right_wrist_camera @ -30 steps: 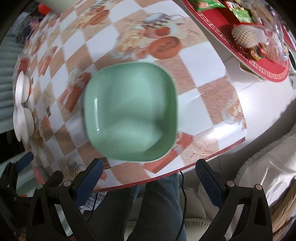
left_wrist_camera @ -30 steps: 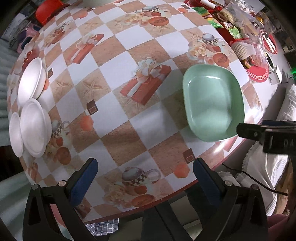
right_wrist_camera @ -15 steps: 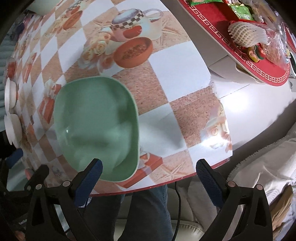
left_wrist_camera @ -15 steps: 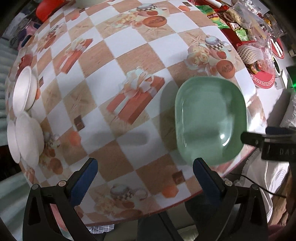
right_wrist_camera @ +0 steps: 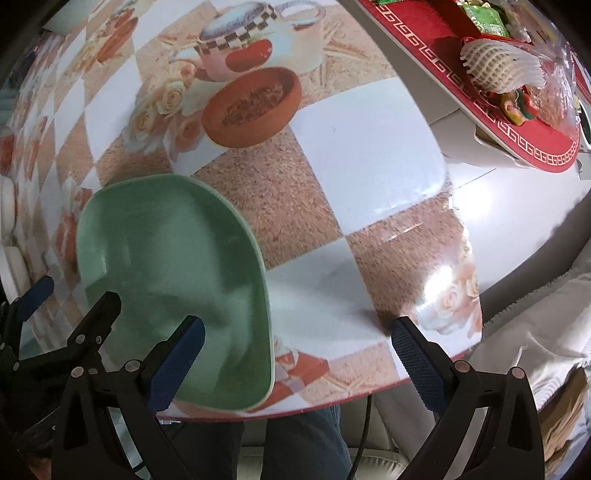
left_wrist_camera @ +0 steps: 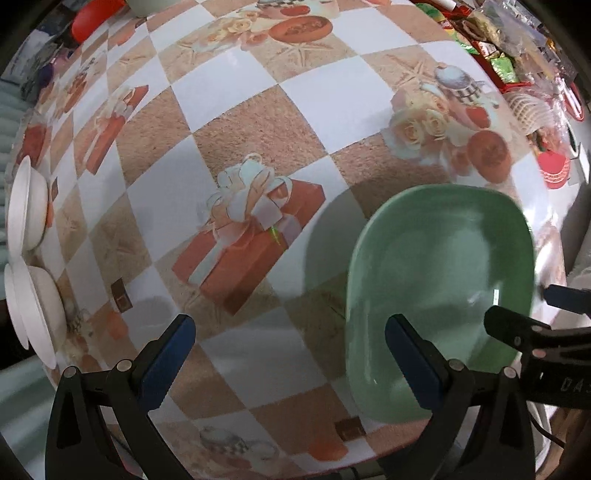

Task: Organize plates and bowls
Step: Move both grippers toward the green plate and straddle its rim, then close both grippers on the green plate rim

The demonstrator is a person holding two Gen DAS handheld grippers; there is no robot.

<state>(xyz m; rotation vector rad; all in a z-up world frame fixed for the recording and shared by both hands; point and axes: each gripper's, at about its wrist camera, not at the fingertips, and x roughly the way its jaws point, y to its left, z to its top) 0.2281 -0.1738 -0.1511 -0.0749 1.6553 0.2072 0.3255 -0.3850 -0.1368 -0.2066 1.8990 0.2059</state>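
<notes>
A pale green square plate lies on the checked tablecloth near the table's near edge; it also shows in the right wrist view. My left gripper is open, its right finger over the plate's left part. My right gripper is open, its left finger over the plate's right edge, the right finger past the table edge. The right gripper also shows at the right in the left wrist view. White bowls and white plates sit at the far left edge.
The round table has a patterned cloth. A red-clothed table with snacks and packets stands to the right. A person's legs are below the table edge. A red object lies far back left.
Both grippers have come lower and closer to the table, so the green plate looks larger. The left gripper has moved right toward the plate. The plate stays on the table.
</notes>
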